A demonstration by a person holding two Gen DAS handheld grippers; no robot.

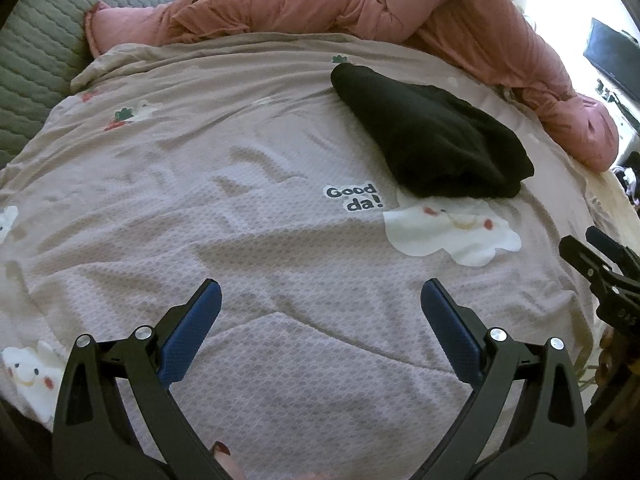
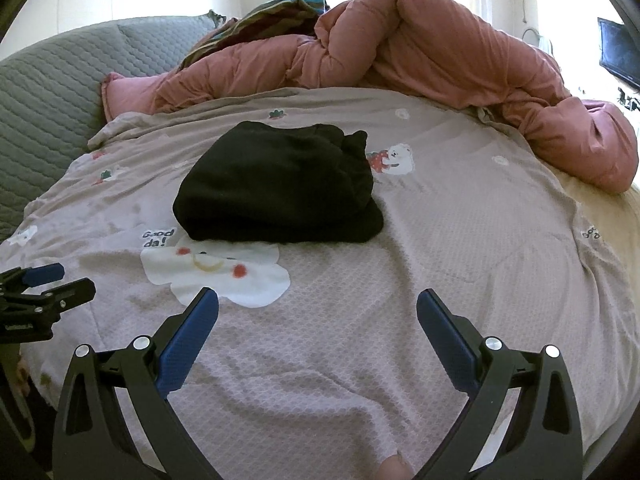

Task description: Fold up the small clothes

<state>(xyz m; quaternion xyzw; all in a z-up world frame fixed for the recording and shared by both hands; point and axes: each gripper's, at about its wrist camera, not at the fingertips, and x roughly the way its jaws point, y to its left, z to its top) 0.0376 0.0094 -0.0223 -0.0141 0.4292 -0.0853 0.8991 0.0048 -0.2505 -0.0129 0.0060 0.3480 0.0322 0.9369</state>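
A black folded garment [image 1: 432,136] lies in a compact bundle on the mauve printed bedspread [image 1: 240,208], far right of centre in the left wrist view. In the right wrist view the garment [image 2: 276,188] lies straight ahead, left of centre, on the same bedspread [image 2: 440,240]. My left gripper [image 1: 321,294] is open and empty, held above bare bedspread short of the garment. My right gripper [image 2: 318,302] is open and empty, also short of the garment. Each gripper shows at the edge of the other's view, the right one [image 1: 592,256] and the left one [image 2: 52,284].
A bunched pink duvet [image 2: 440,52] lies along the far side of the bed. A grey quilted cushion [image 2: 48,92] stands at the left. A dark screen [image 2: 620,52] is on the right wall. A white cartoon print [image 2: 216,268] lies just before the garment.
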